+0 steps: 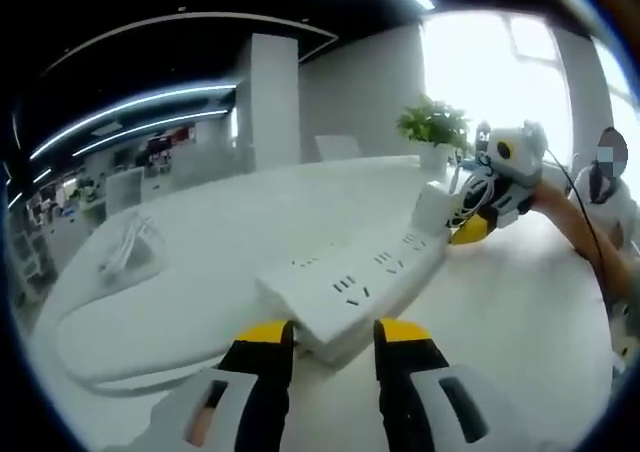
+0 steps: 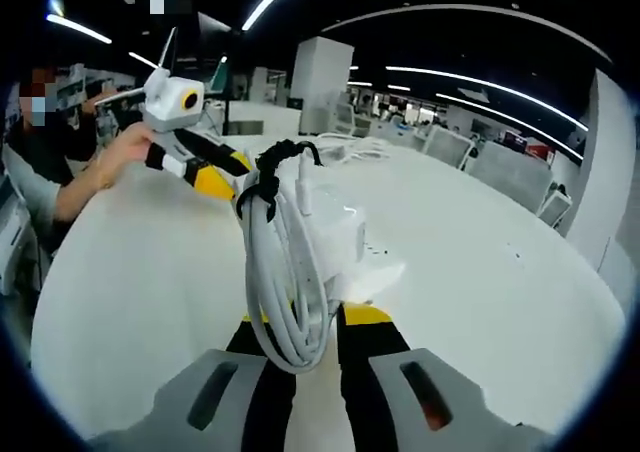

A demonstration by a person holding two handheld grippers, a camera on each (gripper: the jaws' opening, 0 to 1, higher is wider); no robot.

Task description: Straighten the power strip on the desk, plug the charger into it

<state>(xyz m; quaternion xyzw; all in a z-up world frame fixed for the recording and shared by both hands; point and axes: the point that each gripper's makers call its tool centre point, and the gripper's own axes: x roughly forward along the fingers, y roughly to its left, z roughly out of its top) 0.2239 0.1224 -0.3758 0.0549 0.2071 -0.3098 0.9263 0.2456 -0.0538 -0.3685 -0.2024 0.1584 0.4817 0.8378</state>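
A broad white desk [image 1: 250, 242] runs back toward a white pillar [image 1: 273, 97]. A potted green plant [image 1: 434, 127] stands at its far edge, by a bright window [image 1: 490, 62]. Long ceiling lights [image 2: 480, 80] glow over office chairs [image 2: 510, 172] behind.

Readable text: none in either view.
Power strip [image 1: 355, 282]: white face with socket slots, no legible print or brand.
Charger [image 2: 335, 234]: plain white body, no lettering that can be made out.
Desk [image 1: 200, 262]: bare white surface, no markings.
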